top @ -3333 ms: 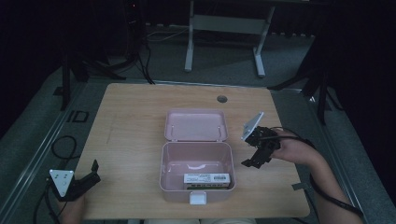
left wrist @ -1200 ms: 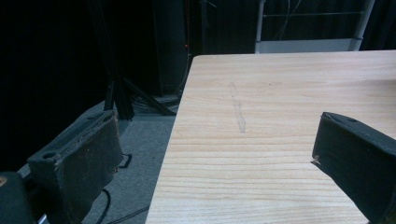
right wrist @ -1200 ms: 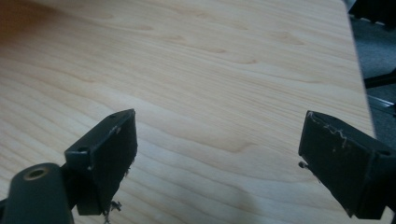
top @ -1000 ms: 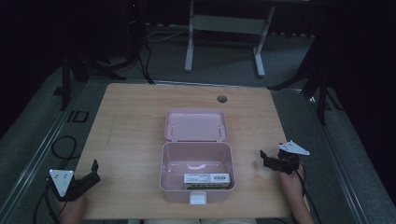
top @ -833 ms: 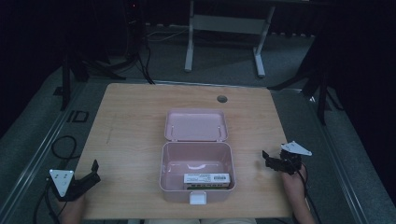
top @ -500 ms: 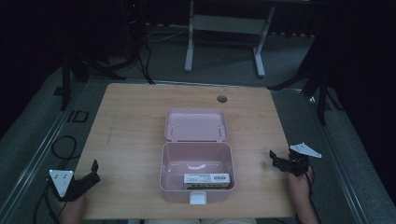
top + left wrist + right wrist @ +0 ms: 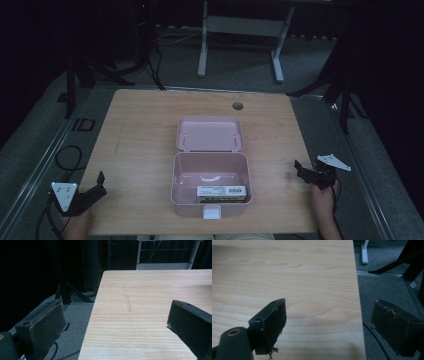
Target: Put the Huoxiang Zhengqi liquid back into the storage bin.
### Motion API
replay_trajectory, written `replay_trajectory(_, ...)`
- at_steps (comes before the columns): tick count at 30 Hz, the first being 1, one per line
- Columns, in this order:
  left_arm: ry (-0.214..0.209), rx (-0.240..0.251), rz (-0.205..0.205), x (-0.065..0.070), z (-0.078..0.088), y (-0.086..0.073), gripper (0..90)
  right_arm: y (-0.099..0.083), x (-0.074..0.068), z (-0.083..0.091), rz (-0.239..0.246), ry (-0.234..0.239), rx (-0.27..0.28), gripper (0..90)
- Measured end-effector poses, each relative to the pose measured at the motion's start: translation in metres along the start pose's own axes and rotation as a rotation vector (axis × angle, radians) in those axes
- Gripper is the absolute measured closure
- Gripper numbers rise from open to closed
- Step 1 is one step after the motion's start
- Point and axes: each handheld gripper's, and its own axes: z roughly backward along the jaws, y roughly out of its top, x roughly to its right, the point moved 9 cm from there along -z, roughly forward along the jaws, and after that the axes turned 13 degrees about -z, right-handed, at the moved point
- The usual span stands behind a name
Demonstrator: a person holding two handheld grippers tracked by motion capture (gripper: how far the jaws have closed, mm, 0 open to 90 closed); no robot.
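Left tongs point(image 7: 97, 181) rest at the near left corner of the surface point(image 7: 145, 135), jaws spread wide with nothing between them. In the left gripper view the two black jaws stand far apart over bare wood grain; one hangs past the surface edge, above the grey floor point(image 7: 72, 315). A faint scuff line point(image 7: 127, 300) runs across the wood ahead of them.

Well to the right of the left tongs, between the two pairs, sits the pink plastic box point(image 7: 210, 187), lid point(image 7: 210, 134) thrown back flat on the far side. Inside, against the near wall, lies a small flat carton with a white printed label point(image 7: 221, 192). A white latch tab point(image 7: 211, 212) sticks out at the near front of the box. The box is well apart from both tongs.

Right tongs point(image 7: 300, 169) sit at the right edge of the surface, jaws open and empty, pointing inward toward the box. In the right gripper view one jaw is over wood, the other over the floor beyond the edge.

Judgement on progress: the carton looks already placed in the box, and both tongs are clear of it, so the loading step reads as done. What seems left is swinging the lid over and pressing the latch shut, if closing is wanted. Neither pair is near the lid yet.
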Motion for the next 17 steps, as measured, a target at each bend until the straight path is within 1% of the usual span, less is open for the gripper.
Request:
replay_trajectory(5,-0.002,0.003,0.004,-0.0001,0.0004,0.0002,1.6,0.0005,0.0011,0.0004,-0.008,0.009,0.002,12.9)
replay_trajectory(7,-0.002,0.003,0.003,-0.0003,0.0007,0.0001,1.6,0.0020,0.0009,0.0012,-0.020,0.024,0.009,12.9)
replay_trajectory(9,-0.002,0.002,0.003,-0.0003,0.0007,0.0000,1.6,0.0034,0.0025,0.0023,-0.030,0.023,0.020,12.9)
replay_trajectory(10,-0.003,0.002,0.003,-0.0002,0.0008,0.0000,1.6,0.0034,0.0032,0.0022,-0.040,0.030,0.017,12.9)
replay_trajectory(14,-0.003,0.003,0.003,0.0000,0.0010,0.0001,1.6,0.0022,0.0068,0.0015,-0.054,0.018,0.009,13.0)
replay_trajectory(17,-0.003,0.003,0.003,0.0000,0.0009,0.0000,1.6,0.0016,0.0071,0.0008,-0.049,0.013,0.001,12.9)
